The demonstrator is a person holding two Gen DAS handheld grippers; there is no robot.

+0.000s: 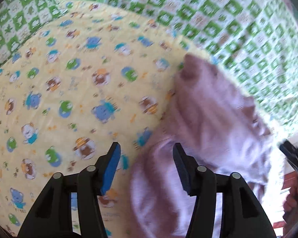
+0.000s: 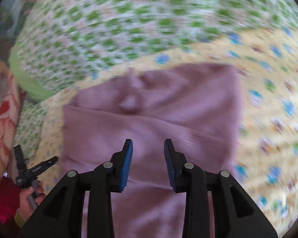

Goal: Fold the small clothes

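Yellow cartoon sheet (image 1: 73,91); green-checked bedding (image 1: 238,25)

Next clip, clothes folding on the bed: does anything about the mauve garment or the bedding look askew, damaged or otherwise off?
Nothing damaged or spilled. The mauve garment lies folded on the yellow cartoon-print sheet, with one small puckered bump near its far edge, so the fold isn't fully flat. Both the left gripper and right gripper are open with nothing gripped. Motion blur hides finer detail.

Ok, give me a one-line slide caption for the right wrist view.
Open right tongs hover above a folded mauve knit garment lying on a yellow cartoon-print quilt.
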